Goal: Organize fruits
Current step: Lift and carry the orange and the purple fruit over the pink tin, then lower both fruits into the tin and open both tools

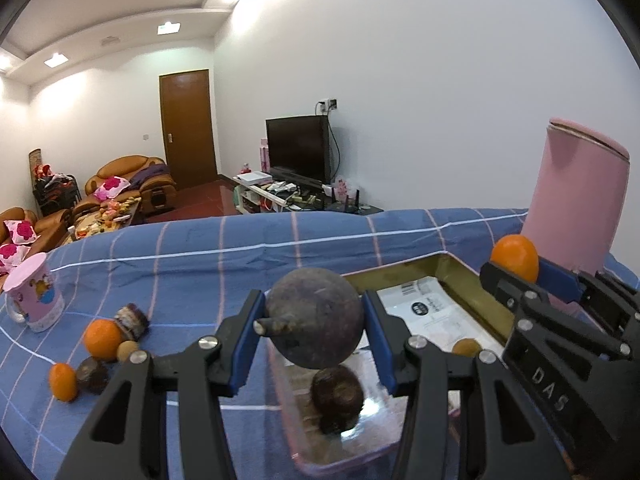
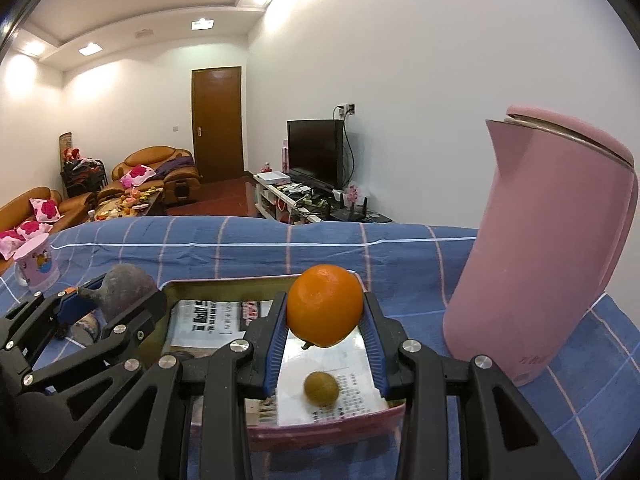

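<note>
The left gripper [image 1: 314, 322] is closed on a dark purple mangosteen [image 1: 314, 316] — blue pads press its two sides, the stub of stem pointing left. It hangs above a clear tray [image 1: 304, 432] that lies near the table's front edge and already holds one dark fruit [image 1: 337, 398]. The right gripper [image 2: 325, 326] is closed on an orange [image 2: 325, 305], pads on opposite flanks at about the widest part, above a tin box [image 2: 224, 284] lined with printed paper, where a small brown longan [image 2: 321, 388] rests.

More fruit waits on the blue checked cloth [image 1: 192, 256] toward the table's left edge: another orange [image 1: 102, 339], a small orange one [image 1: 63, 381], a cut mangosteen [image 1: 132, 322], a dark piece [image 1: 92, 376] and a pale round fruit [image 1: 127, 351], all close together near a pink cup [image 1: 34, 296]. A pink kettle [image 2: 548, 248] stands at the right edge, just beside the box.

The mangosteen looks hard-shelled and fairly heavy; a grip across its middle should hold, though the round rind may roll between the pads. The orange is firm but gives a little, with a smooth skin — a squeeze at the equator suits it, not too hard. Both would likely roll once let go, so they want setting low into their containers, not dropping
</note>
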`<state>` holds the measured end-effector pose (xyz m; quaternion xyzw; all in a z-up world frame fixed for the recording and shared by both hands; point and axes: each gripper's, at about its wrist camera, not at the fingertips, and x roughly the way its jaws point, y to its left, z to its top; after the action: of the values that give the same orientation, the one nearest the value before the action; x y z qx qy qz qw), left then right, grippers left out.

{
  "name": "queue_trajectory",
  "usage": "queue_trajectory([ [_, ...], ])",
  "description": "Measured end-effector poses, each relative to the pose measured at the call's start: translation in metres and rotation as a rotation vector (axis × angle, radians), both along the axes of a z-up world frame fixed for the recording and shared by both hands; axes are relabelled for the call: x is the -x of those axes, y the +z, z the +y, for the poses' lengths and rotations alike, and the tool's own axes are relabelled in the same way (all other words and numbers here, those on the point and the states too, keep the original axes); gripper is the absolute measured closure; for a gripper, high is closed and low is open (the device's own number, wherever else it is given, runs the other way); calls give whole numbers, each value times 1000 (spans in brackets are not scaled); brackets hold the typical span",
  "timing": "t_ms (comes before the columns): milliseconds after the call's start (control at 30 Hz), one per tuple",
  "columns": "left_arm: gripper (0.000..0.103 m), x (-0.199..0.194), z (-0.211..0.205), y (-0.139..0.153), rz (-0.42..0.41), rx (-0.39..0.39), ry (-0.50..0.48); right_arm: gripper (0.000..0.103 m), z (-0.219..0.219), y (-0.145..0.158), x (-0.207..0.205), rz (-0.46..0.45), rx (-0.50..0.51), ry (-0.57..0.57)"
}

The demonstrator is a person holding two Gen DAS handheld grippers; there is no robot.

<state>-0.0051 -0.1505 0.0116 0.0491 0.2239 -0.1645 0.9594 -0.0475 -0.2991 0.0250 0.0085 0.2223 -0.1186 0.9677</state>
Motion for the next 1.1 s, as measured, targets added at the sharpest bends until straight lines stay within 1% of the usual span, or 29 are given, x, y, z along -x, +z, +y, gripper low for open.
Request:
queue_trajectory([
  [233,52,-11,-22,-6,33,-35,-5,65,-14,-9,-16,65,-20,0],
  [533,52,-24,-26,-12,101,-52,5,65,-19,-25,-33,160,-82,40],
  [700,52,-29,-26,-13,120,-48,19,64,-20,-28,-38,179,-109,68],
  [900,52,-31,-22,-14,135,-46,50,64,-27,-34,-44,200,-213,140],
  [1000,52,-33,-20,-15,141,-42,67,63,-26,-32,-42,179,-235,173],
  [1033,51,-33,-19,-15,140,-42,71,63,-25,-32,-42,179,-239,180],
  [1100,50,-31,-19,-13,112,-50,77,63,-24,-31,-42,177,-241,186],
])
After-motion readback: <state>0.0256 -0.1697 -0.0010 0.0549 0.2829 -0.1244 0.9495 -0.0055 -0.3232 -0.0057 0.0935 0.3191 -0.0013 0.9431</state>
